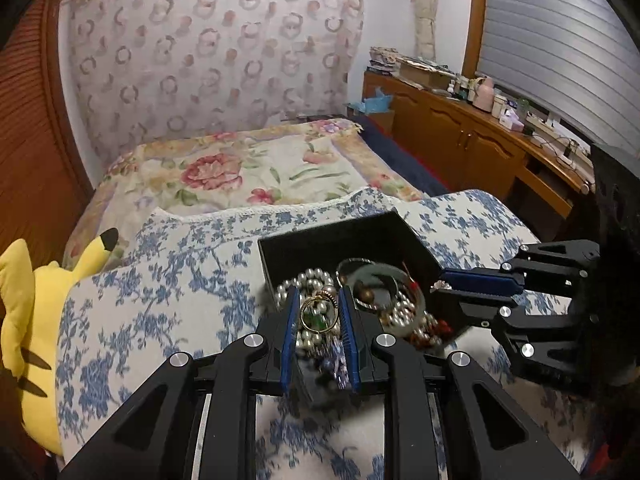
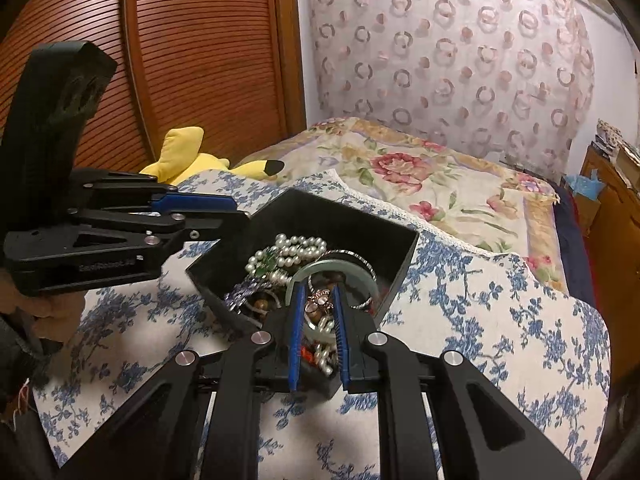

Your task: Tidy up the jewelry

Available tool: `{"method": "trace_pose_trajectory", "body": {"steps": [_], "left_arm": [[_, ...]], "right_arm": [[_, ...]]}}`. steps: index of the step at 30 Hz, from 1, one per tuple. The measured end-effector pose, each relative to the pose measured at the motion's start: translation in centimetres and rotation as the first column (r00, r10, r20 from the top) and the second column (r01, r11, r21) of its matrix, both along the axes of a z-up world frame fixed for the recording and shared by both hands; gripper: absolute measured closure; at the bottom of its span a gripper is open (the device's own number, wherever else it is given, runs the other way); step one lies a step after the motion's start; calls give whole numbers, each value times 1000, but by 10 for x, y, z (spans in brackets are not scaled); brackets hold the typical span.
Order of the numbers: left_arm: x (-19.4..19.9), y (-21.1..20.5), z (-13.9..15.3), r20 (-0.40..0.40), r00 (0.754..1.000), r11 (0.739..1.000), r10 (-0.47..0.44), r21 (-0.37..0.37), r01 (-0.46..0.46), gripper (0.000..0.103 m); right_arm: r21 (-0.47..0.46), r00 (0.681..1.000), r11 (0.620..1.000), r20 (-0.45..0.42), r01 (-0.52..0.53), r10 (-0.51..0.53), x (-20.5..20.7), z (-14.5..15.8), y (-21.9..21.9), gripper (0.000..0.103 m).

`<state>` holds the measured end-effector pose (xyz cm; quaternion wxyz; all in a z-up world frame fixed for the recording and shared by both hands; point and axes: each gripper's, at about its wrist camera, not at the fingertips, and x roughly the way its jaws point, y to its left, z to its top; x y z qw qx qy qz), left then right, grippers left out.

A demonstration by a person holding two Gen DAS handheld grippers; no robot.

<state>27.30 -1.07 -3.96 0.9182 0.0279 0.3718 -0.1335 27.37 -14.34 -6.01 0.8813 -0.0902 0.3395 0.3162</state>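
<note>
Currently listed: 1 black box (image 1: 412,240), uncovered, on a blue-flowered cloth (image 1: 168,280), filled with a pearl necklace (image 2: 298,246), a pale green bangle (image 2: 336,270) and mixed beads. 2 grippers sit at the box's 2 sides: left gripper (image 1: 319,300) and right gripper (image 2: 317,294), each with blue pads narrowly apart; whether either clasps the box or anything else cannot be told. 1 yellow plush toy (image 1: 24,320) lies beside the cloth.
</note>
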Motion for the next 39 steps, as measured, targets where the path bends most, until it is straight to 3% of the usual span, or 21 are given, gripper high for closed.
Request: {"method": "trace_pose_trajectory", "body": {"steps": [8,9,11,19,20,22,23,25,27,34,39], "left_arm": [[21,-4,-6,-16,1000,1000,4,3,-4,84],[25,-5,-7,-19,1000,1000,4,5,-4,84],[30,-5,-8,-20,1000,1000,7,10,-7,84],[46,-5,-11,-17,1000,1000,25,15,-25,84],[48,-5,-10,-12,999,999,31,16,-31,82],[48,-4,-9,-1,999,999,42,15,-42,66],[47,-3,-8,6,999,999,49,13,-49,52],[43,-2,-7,22,998,998,61,17,-61,48],[40,-2,-5,28,997,997,74,24,-75,32],[3,1,5,92,987,990,131,32,-134,12],[-32,8,12,116,980,986,163,6,-165,8]], "right_arm": [[23,1000,1000,-26,2,-1,18,1,3,83],[21,1000,1000,-20,4,-4,19,2,4,69],[31,1000,999,-13,10,-10,23,6,2,53],[44,999,998,-1,44,-44,25,10,-11,53],[43,999,998,1,51,-51,24,9,-12,53],[43,998,997,2,66,-66,23,7,-16,53],[42,997,996,2,75,-75,23,6,-18,53],[41,996,995,5,92,-92,21,4,-21,53],[47,994,993,6,111,-111,19,3,-26,53],[55,987,986,26,158,-159,2,11,-38,41],[72,974,974,56,214,-218,-22,19,-48,16]]}}
